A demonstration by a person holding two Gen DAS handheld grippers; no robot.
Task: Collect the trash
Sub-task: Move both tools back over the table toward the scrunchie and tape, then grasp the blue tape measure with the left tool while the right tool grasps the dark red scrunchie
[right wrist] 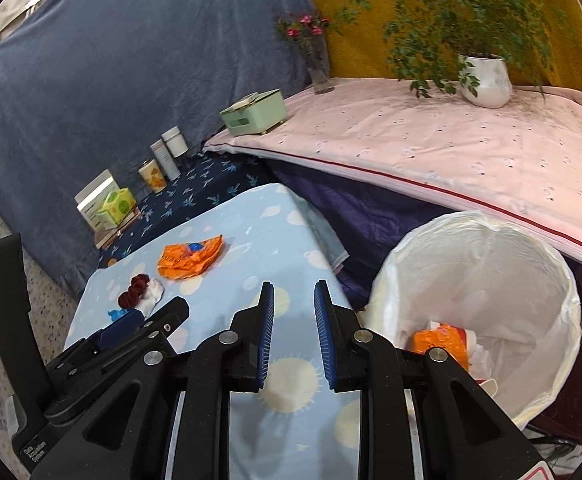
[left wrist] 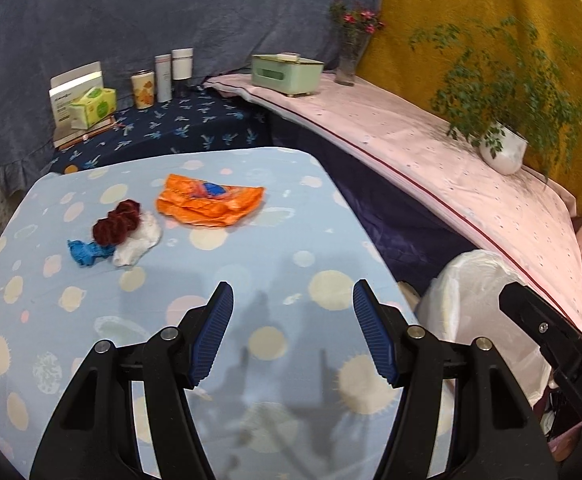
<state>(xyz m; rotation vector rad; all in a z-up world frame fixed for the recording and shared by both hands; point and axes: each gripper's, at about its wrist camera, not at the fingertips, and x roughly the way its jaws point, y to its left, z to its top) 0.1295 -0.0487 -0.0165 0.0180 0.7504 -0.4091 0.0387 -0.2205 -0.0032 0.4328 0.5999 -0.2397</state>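
An orange wrapper lies on the light blue tablecloth, with a dark red crumpled piece, a white tissue and a blue scrap to its left. My left gripper is open and empty, above the cloth short of the trash. My right gripper is open and empty over the table's right edge. The white-lined bin beside the table holds an orange wrapper and white scraps. The same table trash shows in the right wrist view: orange wrapper, red piece.
A dark blue shelf at the back holds a tissue pack, a box, a can and bottles. A pink-covered ledge carries a green box, a flower vase and a potted plant.
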